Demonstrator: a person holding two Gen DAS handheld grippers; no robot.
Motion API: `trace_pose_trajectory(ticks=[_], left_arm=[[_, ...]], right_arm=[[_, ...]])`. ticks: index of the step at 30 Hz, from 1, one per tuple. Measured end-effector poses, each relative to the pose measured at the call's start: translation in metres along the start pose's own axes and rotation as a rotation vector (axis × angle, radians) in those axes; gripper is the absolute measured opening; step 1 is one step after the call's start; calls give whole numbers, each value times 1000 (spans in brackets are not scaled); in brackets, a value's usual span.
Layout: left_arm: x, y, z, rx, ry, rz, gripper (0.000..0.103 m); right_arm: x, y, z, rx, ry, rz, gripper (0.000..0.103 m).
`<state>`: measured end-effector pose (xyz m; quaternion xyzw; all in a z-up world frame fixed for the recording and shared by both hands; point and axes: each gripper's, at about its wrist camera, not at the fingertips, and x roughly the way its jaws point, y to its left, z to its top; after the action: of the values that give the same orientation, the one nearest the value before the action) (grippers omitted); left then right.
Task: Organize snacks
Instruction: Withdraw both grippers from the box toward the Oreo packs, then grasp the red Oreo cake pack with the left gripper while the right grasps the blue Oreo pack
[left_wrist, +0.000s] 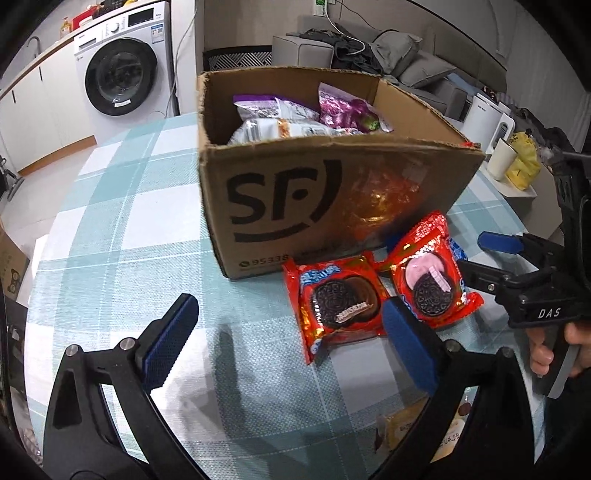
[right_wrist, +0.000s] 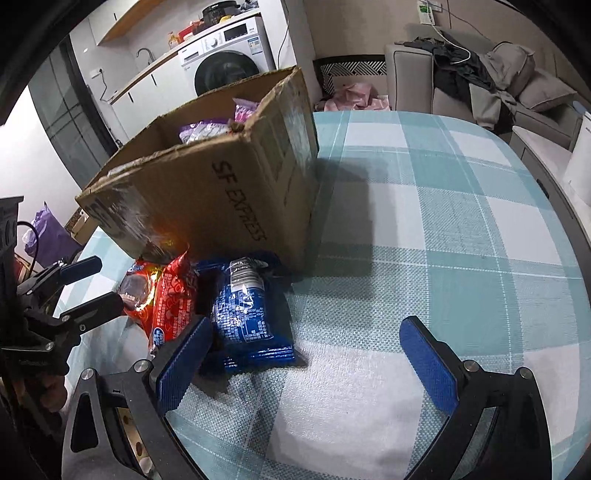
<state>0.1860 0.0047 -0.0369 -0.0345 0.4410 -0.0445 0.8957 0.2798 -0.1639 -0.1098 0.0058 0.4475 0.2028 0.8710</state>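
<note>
Your left gripper (left_wrist: 288, 343) is spread wide with nothing between its blue pads (left_wrist: 170, 341), low over the tablecloth (left_wrist: 110, 258). Its right pad overlaps the near edge of the two red packs in view; contact cannot be confirmed.

Your right gripper (right_wrist: 310, 362) is likewise splayed and empty, its pads (right_wrist: 428, 365) well apart above the cloth. The left pad sits just in front of the blue pack (right_wrist: 245, 317); touching or not, cannot tell. From the left wrist camera the right gripper (left_wrist: 476, 254) comes in from the right edge, fingers apart, the lower one over the pink-cream pack; your hand (left_wrist: 554, 350) grips its handle.

Snacks on the table, just in front of the box:
- Red pack (left_wrist: 340, 306), flat, face up: dark sandwich biscuit with brown cream printed on it, crimped ends.
- Second red pack (left_wrist: 432, 280), beside it and tilted: same biscuit with pink cream.
- Blue pack, glossy foil, back side up with white small print, lying beside a red pack (right_wrist: 173, 299).

Box (left_wrist: 332, 192): brown cardboard, open top, "SF" logo on the front and "SF EXPRESS" on the side, rim ragged. Inside are purple and white bags (left_wrist: 332, 110). An orange glare shows on the front wall.

Near edge, under your left gripper: a yellow wrapper (left_wrist: 402, 424), partly hidden.
</note>
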Motion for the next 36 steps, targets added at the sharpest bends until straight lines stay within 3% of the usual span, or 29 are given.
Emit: trace_pose_trajectory(ticks=[18, 31, 36], left_arm=[[24, -18, 4, 3, 35, -37, 99], [36, -17, 6, -14, 56, 25, 99], [39, -17, 10, -13, 64, 16, 99]], right_arm=[[10, 14, 9, -66, 27, 28, 103], [3, -1, 4, -44, 28, 9, 103], [5, 2, 5, -52, 32, 9, 102]])
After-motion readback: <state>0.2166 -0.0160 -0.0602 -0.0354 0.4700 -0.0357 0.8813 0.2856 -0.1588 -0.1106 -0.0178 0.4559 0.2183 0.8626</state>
